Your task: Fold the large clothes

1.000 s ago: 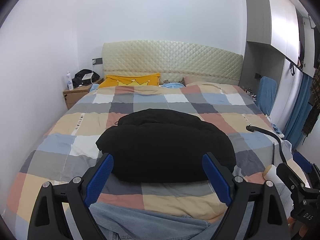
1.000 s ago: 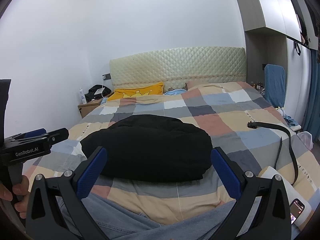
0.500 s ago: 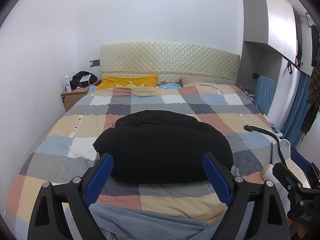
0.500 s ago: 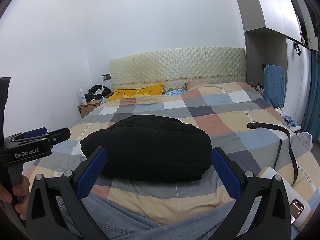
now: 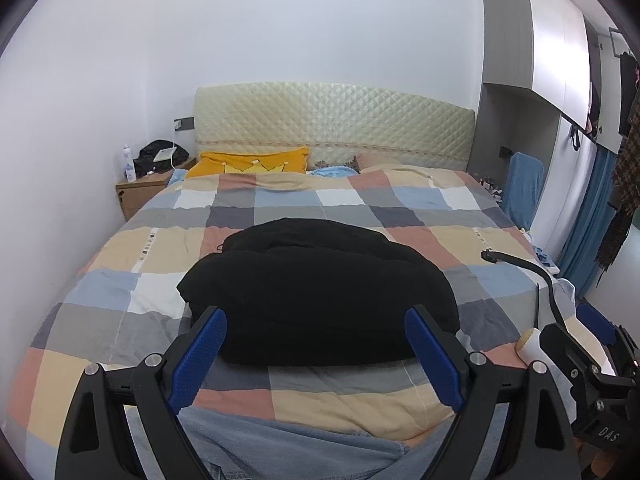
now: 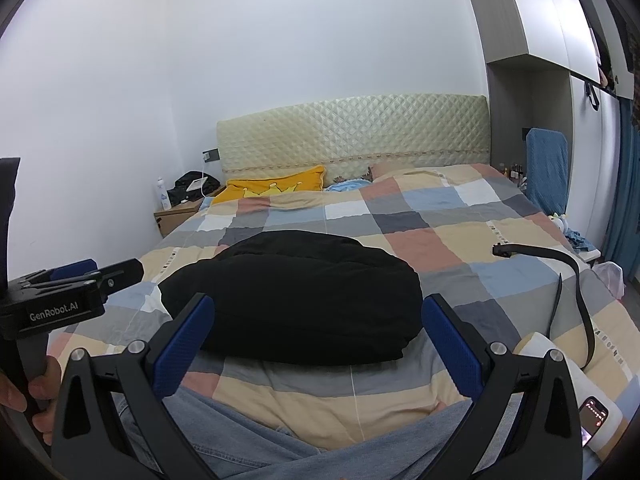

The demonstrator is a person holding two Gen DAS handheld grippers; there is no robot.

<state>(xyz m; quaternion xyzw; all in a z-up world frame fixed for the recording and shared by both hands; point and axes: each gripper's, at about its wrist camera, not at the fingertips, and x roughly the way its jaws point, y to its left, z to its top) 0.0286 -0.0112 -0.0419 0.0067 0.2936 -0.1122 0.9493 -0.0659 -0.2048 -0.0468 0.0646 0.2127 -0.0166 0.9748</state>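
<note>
Left claw (image 5: 316,344) jaws wide apart, nothing between them, aimed down-forward over the bed (image 5: 280,200) edge. Right claw (image 6: 318,330) same: jaws spread, empty, tilted slightly down. Both hover above denim (image 6: 248,436) at the near edge, short of the black garment (image 5: 320,296). Garment sits folded in a thick bundle mid-bed on the checked quilt, touching neither claw. From the right view, the left claw shows at frame left, a hand (image 6: 24,394) wrapped round its handle, held about level. Black belt (image 6: 576,280) lies right of the garment, apart from it. Phone (image 6: 594,420) at near right corner.
</note>
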